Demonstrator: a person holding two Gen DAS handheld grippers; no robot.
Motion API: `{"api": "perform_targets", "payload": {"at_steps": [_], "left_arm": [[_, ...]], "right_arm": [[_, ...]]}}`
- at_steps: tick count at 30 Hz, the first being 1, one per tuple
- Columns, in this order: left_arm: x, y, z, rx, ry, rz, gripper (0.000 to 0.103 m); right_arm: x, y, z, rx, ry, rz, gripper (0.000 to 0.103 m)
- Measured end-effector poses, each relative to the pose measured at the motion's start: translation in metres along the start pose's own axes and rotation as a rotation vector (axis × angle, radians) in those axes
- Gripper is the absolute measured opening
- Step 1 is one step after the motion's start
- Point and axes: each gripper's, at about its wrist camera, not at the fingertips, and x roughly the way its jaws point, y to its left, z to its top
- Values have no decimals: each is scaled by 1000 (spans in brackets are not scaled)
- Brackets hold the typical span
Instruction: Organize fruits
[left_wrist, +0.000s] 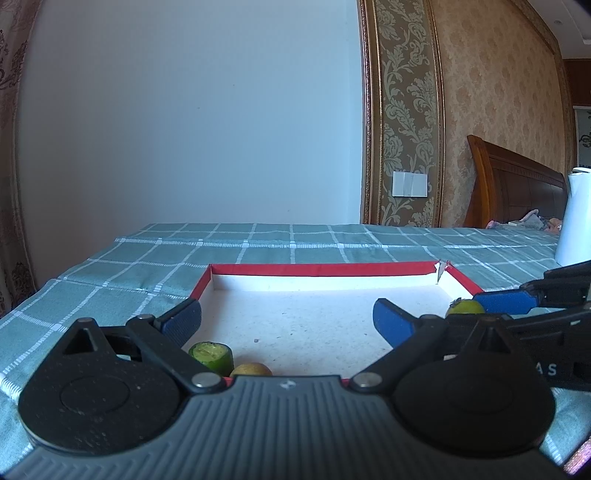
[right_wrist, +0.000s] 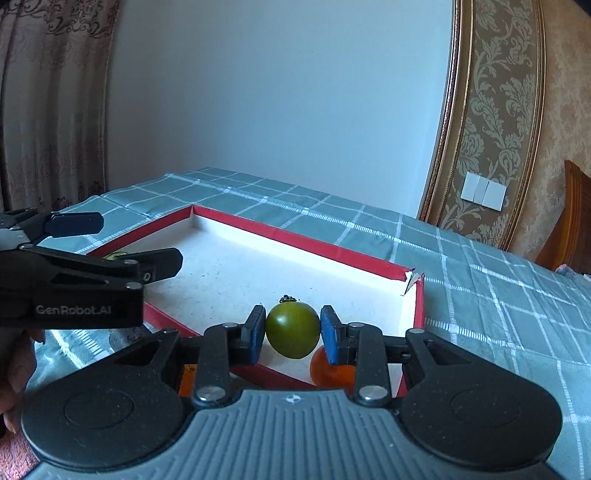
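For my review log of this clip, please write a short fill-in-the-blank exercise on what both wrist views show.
1. The right gripper is shut on a round ____ fruit.
2. The left gripper has its jaws ____.
3. The shallow white box has a ____ rim.
4. An orange round fruit lies ____ the held fruit.

Missing words: green; open; red; below

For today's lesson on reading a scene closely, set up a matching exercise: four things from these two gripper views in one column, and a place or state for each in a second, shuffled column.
Things
1. green tomato
2. left gripper
3. cut cucumber piece
4. orange fruit

Places or states
A. open, nothing between its fingers
B. clamped between the right gripper's blue pads
C. in the red-rimmed tray, below the held fruit
D. in the tray, near corner, cut face up

Pairs: 1-B, 2-A, 3-D, 4-C
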Motion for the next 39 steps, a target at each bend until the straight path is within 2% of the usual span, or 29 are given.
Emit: {"api": "perform_targets", "payload": {"at_steps": [12, 16, 18, 19, 21, 24, 28, 34, 39], "left_arm": [[0, -1, 0, 1, 1, 1, 99], [0, -2, -1, 1, 2, 2, 99], [0, -2, -1, 2, 3, 3, 100], [0, -2, -1, 1, 3, 4, 100], [1, 0, -1, -1, 6, 7, 100], [2, 1, -2, -4, 10, 10, 100], [1, 1, -1, -5, 11, 11, 100], [1, 1, -1, -4, 7, 11, 101], [-1, -1, 1, 7, -5, 15, 101]], "right_arm": [[15, -9, -8, 67, 37, 19, 32], [6, -11, -11, 90, 13, 27, 32], [1, -13, -11, 102, -5, 24, 48], [-2, -15, -11, 108, -15, 15, 63], [-5, -18, -10, 113, -51, 4, 65], [-7, -23, -5, 138, -55, 2, 65], [-27, -32, -8, 196, -95, -2, 65], [-63, -57, -41, 370, -112, -41, 69], [-69, -74, -73, 529, -117, -50, 72]]}}
